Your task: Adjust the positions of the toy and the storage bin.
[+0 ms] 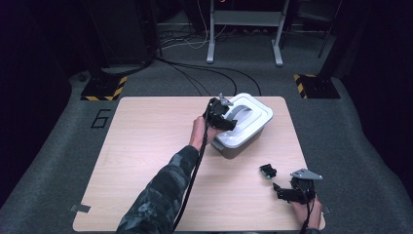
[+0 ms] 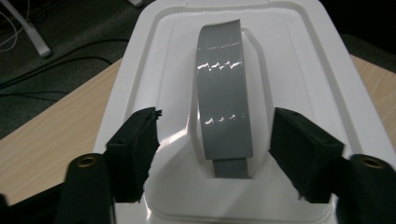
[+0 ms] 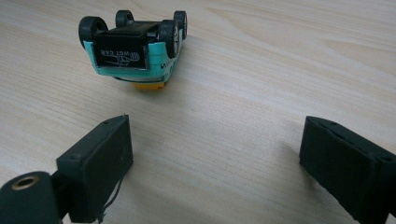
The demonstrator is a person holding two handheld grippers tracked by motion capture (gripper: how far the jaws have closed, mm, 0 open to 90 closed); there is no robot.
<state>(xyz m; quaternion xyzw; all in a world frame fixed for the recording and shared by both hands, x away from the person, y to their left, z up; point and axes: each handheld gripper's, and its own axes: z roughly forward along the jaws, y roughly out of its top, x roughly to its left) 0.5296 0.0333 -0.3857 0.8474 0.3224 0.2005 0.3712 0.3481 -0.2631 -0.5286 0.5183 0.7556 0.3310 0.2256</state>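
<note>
My left tongs are straddling the grey handle of the white lidded box

I am holding the left gripper (image 2: 215, 154) over the white lidded box (image 1: 243, 124), its jaws apart on either side of the grey handle (image 2: 224, 107), not pressing it; my right gripper (image 3: 215, 172) is resting low near the table (image 1: 146, 146) edge, jaws wide apart, with the overturned teal toy car (image 3: 135, 51) lying just ahead of it

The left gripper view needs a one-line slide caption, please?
Left gripper open, straddling the grey handle of a white lidded box.
</note>
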